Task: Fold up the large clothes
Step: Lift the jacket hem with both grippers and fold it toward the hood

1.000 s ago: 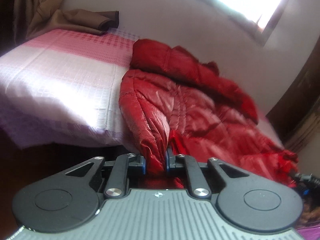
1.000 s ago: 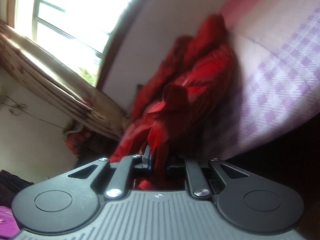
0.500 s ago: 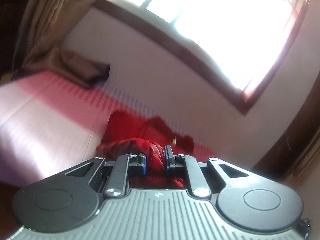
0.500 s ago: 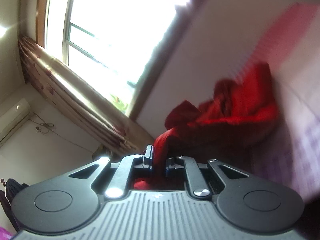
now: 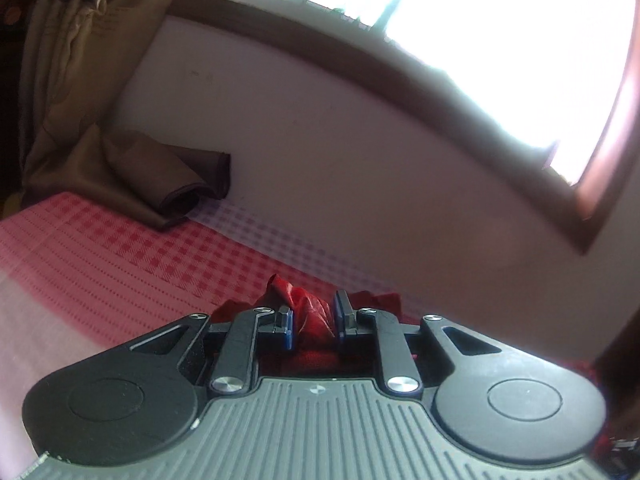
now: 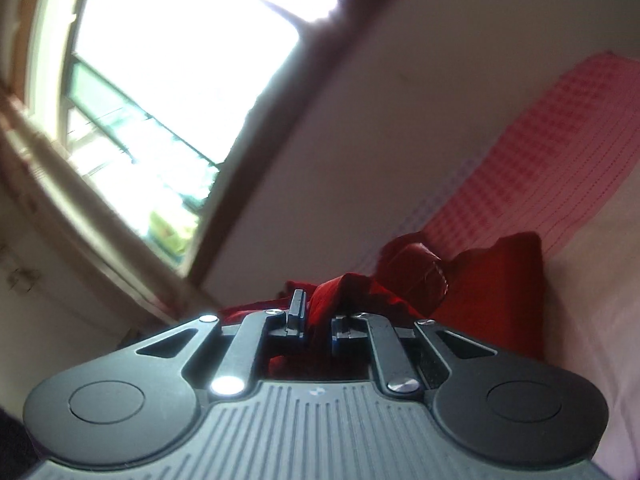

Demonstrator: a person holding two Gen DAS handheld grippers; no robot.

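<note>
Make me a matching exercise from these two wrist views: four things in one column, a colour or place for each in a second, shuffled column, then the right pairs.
Things:
1. jacket
2. bedspread
3. curtain
4. window

Colour or place:
A. brown, hanging at the left with its end lying on the bed
B. bright, set in the wall above the bed
C. red, bunched between the jaws of both grippers
D. pink and white checks, spread over the bed

Pairs: 1-C, 2-D, 3-A, 4-B
</note>
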